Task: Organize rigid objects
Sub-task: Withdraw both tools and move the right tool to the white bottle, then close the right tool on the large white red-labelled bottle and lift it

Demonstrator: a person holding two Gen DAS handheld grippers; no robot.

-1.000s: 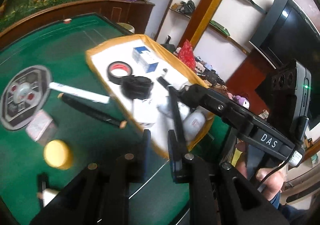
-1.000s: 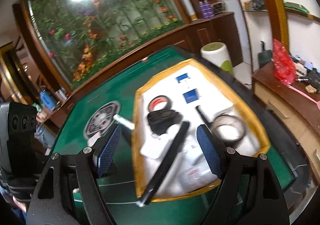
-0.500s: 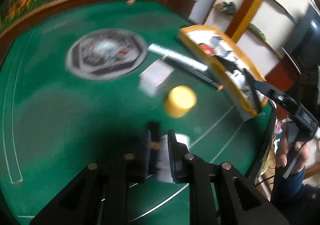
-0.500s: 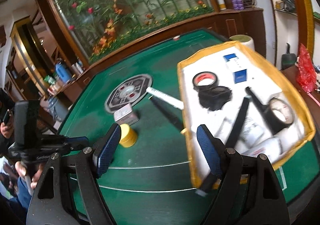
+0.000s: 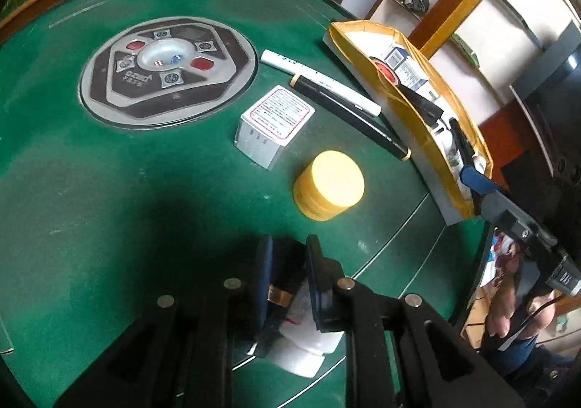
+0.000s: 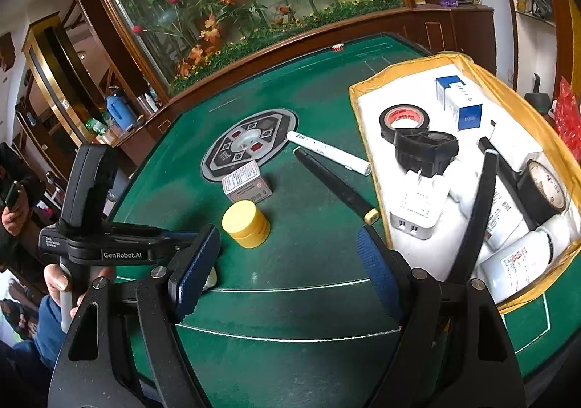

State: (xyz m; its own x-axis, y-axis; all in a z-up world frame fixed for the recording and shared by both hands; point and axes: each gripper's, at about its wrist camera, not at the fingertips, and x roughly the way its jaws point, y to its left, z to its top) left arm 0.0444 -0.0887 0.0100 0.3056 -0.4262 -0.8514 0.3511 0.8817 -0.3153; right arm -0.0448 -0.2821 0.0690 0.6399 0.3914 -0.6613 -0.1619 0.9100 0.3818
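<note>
A small white bottle (image 5: 308, 342) with a dark cap lies on the green felt near the table's front edge. My left gripper (image 5: 288, 262) hangs just over it. Its jaws are barely apart and opening, and the cap shows in the gap with no pad pressing on it. A yellow jar (image 5: 330, 186), a white box (image 5: 276, 124), a white pen (image 5: 319, 81) and a black pen (image 5: 348, 117) lie beyond it. My right gripper (image 6: 287, 255) is open and empty above the felt, between the yellow jar (image 6: 247, 222) and the yellow-rimmed tray (image 6: 366, 139).
The tray holds tape rolls (image 6: 405, 117), a blue-and-white box (image 6: 459, 102), a charger (image 6: 417, 208), white bottles and a black strap. A round control panel (image 5: 167, 70) sits mid-table. A hand (image 6: 58, 281) grips the left tool at the table's left edge.
My left gripper has swung from over the tray to the table's front and come down over the white bottle. My right gripper has shifted left off the tray to the felt.
</note>
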